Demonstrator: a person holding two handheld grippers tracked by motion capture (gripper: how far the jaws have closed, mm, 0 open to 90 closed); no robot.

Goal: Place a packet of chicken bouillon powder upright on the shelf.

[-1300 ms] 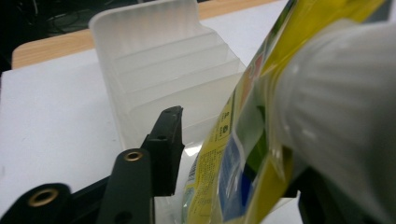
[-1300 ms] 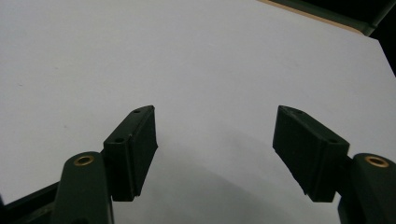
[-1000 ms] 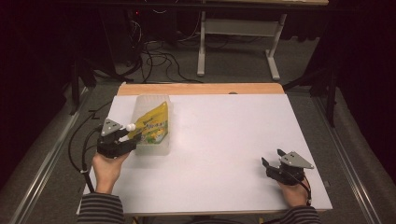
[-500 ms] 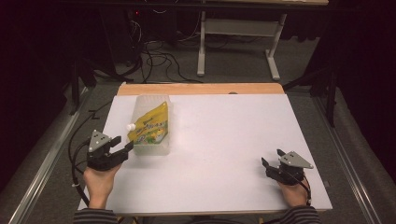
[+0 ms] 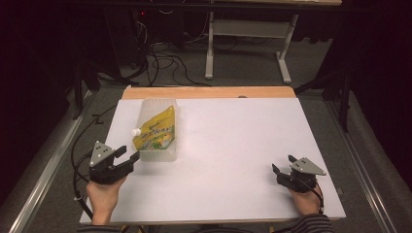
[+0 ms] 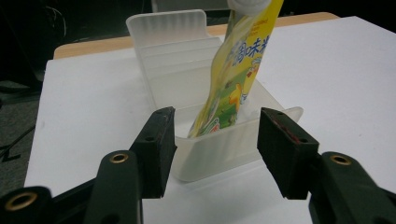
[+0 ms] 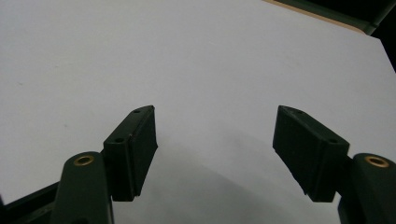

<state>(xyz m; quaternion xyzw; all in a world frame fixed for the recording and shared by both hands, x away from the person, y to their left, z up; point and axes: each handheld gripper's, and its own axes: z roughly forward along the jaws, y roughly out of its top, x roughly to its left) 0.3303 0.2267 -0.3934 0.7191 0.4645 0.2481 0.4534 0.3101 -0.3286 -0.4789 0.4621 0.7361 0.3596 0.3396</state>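
Your left gripper (image 5: 127, 156) sits at about eight o'clock on the white table (image 5: 233, 145), its jaws spread wide and pinching nothing. Just past them, toward ten o'clock, is the clear plastic tray (image 5: 165, 150); in the left gripper view its near wall (image 6: 219, 149) stands between your jaw tips, not touching them. A yellow spouted pouch (image 5: 155, 131) lies inside the tray, white cap (image 5: 135, 132) toward the tray's left side. Your right gripper (image 5: 283, 167) rests at about four o'clock, well apart from the tray, jaws likewise spread over bare tabletop (image 7: 196, 70).
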